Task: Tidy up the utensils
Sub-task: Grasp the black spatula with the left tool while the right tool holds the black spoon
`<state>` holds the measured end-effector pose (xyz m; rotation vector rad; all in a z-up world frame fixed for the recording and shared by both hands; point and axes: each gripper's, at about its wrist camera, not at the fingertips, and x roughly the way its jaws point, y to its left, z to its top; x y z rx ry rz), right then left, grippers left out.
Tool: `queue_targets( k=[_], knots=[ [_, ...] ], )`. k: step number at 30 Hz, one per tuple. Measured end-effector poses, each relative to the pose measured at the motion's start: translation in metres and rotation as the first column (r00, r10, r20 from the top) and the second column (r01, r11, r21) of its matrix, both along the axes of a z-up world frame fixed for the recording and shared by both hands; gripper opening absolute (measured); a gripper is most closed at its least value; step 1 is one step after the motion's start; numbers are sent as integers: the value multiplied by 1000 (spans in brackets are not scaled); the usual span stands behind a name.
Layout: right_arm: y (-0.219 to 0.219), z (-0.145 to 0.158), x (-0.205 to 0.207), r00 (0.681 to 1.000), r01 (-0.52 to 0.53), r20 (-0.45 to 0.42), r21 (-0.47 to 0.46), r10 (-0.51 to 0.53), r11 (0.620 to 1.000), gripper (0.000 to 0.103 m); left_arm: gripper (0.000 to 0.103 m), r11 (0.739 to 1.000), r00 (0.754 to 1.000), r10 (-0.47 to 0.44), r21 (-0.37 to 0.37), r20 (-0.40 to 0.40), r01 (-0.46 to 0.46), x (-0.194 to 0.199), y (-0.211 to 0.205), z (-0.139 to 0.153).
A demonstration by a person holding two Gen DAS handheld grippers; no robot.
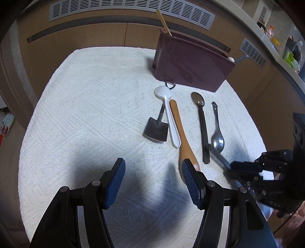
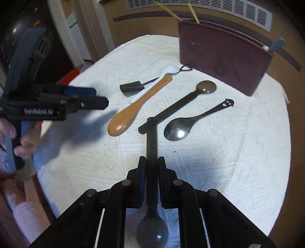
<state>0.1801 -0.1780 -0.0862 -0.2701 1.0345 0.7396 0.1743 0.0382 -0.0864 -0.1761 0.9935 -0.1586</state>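
A white textured cloth [image 1: 85, 114] covers the table, with a woven diamond pattern and soft shadows of the grippers on its near part. Behind the table runs a wall of brown wooden panels [image 1: 80, 38] with a long grey ventilation grille [image 1: 131, 11] above. To the right of the grille, a light counter [image 1: 274, 45] carries small colourful items, too blurred to name.

The landmark is the dark maroon utensil holder [image 1: 192, 66], standing upright at the far side of the cloth. Wooden chopsticks [image 1: 164, 22] stick out of its left end, and a grey handle [image 1: 241, 59] with a small white ball beside it comes out of its right end.

In front of the holder the utensils lie in a row: a small black spatula [image 1: 156, 129] and a white spoon [image 1: 169, 116] touching it, then a wooden spoon [image 1: 181, 133], a dark long-handled spoon [image 1: 202, 124] and a metal spoon [image 1: 217, 131] with a cut-out face on its handle, nearest to the holder's right end.

The left gripper [image 1: 153, 177] hovers over the cloth in front of the holder, its blue-padded jaws standing moderately apart with nothing between them; the bowl of the wooden spoon lies just beside its right pad.

The right gripper [image 2: 151, 166] is clamped narrowly on the handle of another dark spoon [image 2: 151, 232], whose bowl is under the gripper body. The far end of this handle seems to touch the end of the long-handled spoon, though I cannot be sure. A hand [image 2: 24, 137] holds the left gripper's grip
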Motion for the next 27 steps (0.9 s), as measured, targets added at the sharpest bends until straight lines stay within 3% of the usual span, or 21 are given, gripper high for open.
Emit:
queue_targets(
  k=[6,10,14,16,19,24,27],
  knots=[
    [-45,11,20,978,210,-30,133,-208,969,11,62,1000,1000,-20,3,8,20,6,-6,1],
    [-66,16,22,953,300,-2,143,-303,943,11,62,999,999,-32,-8,28,33,9,-11,4],
    [-75,19,20,942,330,13,160,-337,930,11,59,1000,995,-12,29,98,9,9,-12,6],
    [-77,19,19,940,334,14,165,-341,928,11,59,996,988,-21,90,154,7,10,-14,4],
    [-76,18,18,938,339,20,163,-347,927,11,59,980,989,-44,199,139,16,19,-20,-11],
    [-74,18,18,936,343,24,168,-351,924,11,59,991,993,0,134,115,-15,32,-14,-15],
    [-69,17,18,935,344,35,154,-353,926,11,59,988,993,0,156,118,-19,39,-18,-16]
  ],
)
